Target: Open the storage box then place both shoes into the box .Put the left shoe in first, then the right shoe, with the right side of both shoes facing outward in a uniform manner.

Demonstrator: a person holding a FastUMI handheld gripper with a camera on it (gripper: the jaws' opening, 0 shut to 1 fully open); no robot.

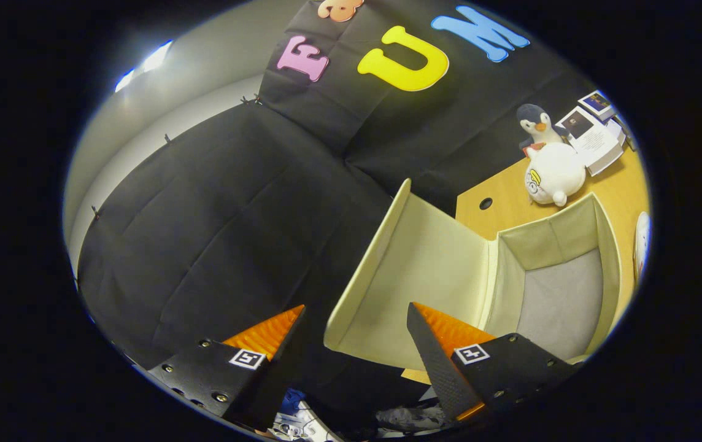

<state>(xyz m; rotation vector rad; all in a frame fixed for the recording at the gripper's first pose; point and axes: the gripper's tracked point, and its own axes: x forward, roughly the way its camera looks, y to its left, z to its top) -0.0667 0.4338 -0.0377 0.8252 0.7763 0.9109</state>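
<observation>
The gripper [356, 319] is wide open w/ nothing held, and the box lid's [412, 276] edge sits in the gap between the two fingers but I can't tell if it touches them. The storage box [610, 264] is open on the wood table [504, 215], just ahead of the right finger, lid flipped up & back toward the black cloth wall [216, 233], inside looks bare. Beyond the box sit a white plush toy [553, 175], a small penguin toy [535, 126] & some books [593, 138].
</observation>
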